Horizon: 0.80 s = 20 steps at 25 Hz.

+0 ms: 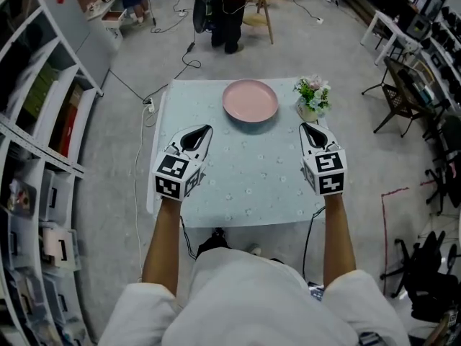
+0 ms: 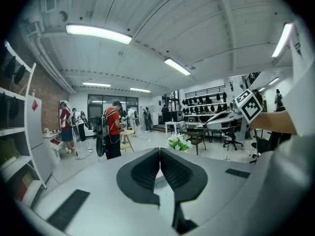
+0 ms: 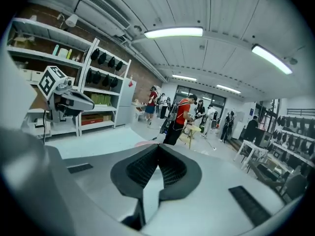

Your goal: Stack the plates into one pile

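Observation:
A pink plate [image 1: 250, 101] lies at the far middle of the table [image 1: 245, 189], which has a pale blue cloth; whether more plates lie under it I cannot tell. My left gripper [image 1: 204, 130] hovers near and left of the plate, shut, with nothing in it. To the near right of the plate my right gripper [image 1: 306, 127] is also shut and empty. In the left gripper view the jaws [image 2: 160, 151] meet tip to tip. The right gripper view shows closed jaws [image 3: 157, 146] with a sliver of the pink plate [image 3: 142, 142] beyond them.
A small pot of flowers [image 1: 312, 97] stands just right of the plate at the table's far right corner. Shelving [image 1: 36, 157] runs along the left. A person [image 1: 229, 13] stands beyond the table, and chairs [image 1: 403, 96] and desks line the right side.

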Each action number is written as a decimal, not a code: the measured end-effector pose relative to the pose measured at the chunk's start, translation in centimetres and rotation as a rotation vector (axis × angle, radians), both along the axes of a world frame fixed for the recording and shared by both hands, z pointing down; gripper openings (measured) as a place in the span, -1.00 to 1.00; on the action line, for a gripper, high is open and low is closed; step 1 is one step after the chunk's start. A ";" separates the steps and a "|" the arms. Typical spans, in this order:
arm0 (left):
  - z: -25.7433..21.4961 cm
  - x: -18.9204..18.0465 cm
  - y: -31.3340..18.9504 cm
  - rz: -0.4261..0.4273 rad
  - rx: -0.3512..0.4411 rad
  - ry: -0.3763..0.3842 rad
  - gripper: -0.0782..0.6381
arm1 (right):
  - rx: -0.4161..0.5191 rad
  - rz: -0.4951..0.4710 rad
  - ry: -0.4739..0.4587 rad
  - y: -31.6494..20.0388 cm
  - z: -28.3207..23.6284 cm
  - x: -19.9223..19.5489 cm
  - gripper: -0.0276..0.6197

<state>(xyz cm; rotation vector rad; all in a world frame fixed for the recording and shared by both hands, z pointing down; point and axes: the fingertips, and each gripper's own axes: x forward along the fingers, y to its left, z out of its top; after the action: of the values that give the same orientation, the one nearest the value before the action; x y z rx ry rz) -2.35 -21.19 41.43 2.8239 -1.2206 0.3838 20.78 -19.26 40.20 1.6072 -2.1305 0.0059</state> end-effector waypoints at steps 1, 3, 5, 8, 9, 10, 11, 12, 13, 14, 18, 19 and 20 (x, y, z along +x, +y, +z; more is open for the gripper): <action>-0.8 0.6 0.6 0.004 0.015 0.005 -0.73 | 0.018 0.000 -0.001 0.8 -0.9 0.4 -0.88; -2.3 1.7 1.9 0.016 0.045 0.013 -0.73 | 0.051 0.000 -0.003 2.4 -2.5 1.0 -0.88; -3.5 2.7 3.1 0.033 0.076 0.008 -0.73 | 0.082 -0.002 -0.003 3.8 -3.7 1.4 -0.88; -4.8 3.5 4.9 0.051 0.110 -0.011 -0.73 | 0.110 -0.016 -0.009 5.5 -5.1 1.5 -0.88; -5.3 3.8 5.5 0.054 0.117 -0.012 -0.73 | 0.114 -0.023 -0.014 6.1 -5.5 1.4 -0.88; -5.7 3.9 6.0 0.056 0.123 -0.008 -0.73 | 0.119 -0.029 -0.018 6.7 -5.9 1.4 -0.88; -6.2 4.0 6.4 0.056 0.129 -0.002 -0.73 | 0.124 -0.035 -0.021 7.3 -6.3 1.3 -0.88; -6.6 4.0 6.8 0.053 0.135 0.003 -0.73 | 0.130 -0.041 -0.023 7.7 -6.6 1.3 -0.88; -7.0 4.0 7.2 0.048 0.140 0.006 -0.73 | 0.136 -0.046 -0.024 8.2 -6.8 1.3 -0.88; -7.4 4.1 7.5 0.043 0.146 0.005 -0.73 | 0.141 -0.050 -0.025 8.6 -7.1 1.3 -0.88; -8.3 4.7 8.9 0.035 0.174 -0.025 -0.73 | 0.153 -0.068 -0.033 9.7 -8.0 1.2 -0.88; -8.4 5.0 9.1 0.037 0.179 -0.029 -0.73 | 0.157 -0.072 -0.031 9.8 -8.2 1.2 -0.88; -8.4 5.2 9.3 0.040 0.182 -0.031 -0.73 | 0.161 -0.076 -0.029 9.8 -8.3 1.2 -0.88</action>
<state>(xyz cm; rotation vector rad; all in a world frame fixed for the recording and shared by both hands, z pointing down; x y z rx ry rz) 2.83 -11.88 33.00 3.0095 -1.2688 0.3355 21.95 -9.45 31.88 1.6223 -2.2626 -0.1721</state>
